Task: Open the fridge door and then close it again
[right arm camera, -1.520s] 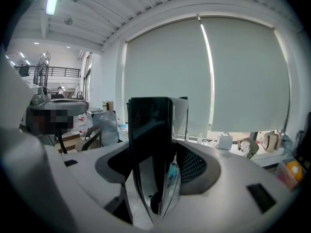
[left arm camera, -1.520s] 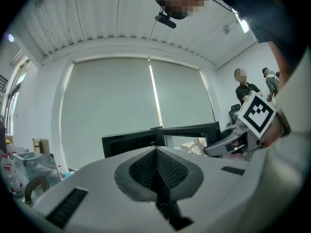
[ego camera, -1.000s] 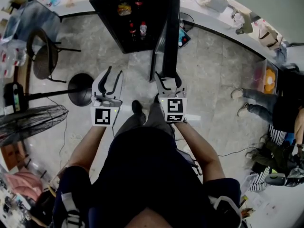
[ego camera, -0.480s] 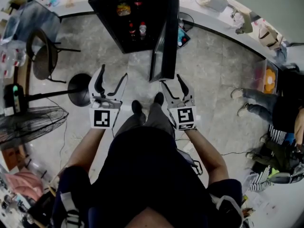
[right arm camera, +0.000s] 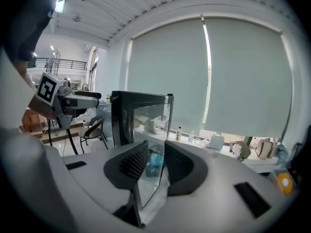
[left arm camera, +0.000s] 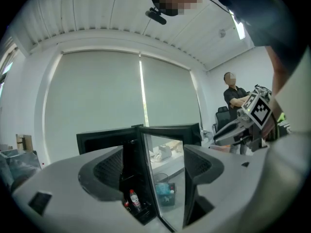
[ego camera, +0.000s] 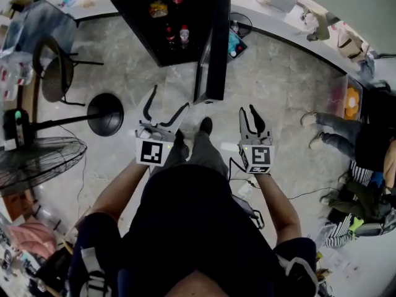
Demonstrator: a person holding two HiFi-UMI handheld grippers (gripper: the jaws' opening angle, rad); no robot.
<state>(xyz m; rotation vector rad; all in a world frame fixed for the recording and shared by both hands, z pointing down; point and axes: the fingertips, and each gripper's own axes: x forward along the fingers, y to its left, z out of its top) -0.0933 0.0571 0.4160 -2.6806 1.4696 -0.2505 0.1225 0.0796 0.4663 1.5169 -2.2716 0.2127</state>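
Head view has the fridge (ego camera: 161, 17) standing on the floor (ego camera: 284, 85) straight ahead of me. Its door (ego camera: 213, 48) is swung right out, with the free edge pointing back at me, and bottles (ego camera: 184, 34) show on the shelves inside. I judge the opening half done and the closing half about to start.

My left tool (ego camera: 168, 101) has just been opening and its jaws now stand wide. It sits just beside the door's free edge on the inner side, and nothing is between the pads. The left gripper view lines the door's edge (left arm camera: 146, 178) up in the gap, but beyond the tips. My right tool (ego camera: 249, 111) has just been closing to a narrow gap. It holds nothing and hangs off the door's outer side, apart from it.

Next I would bring one tool against the door near its free edge. Then I would swing the door round toward the fridge front and follow the arc so the contact does not slip off the glass.
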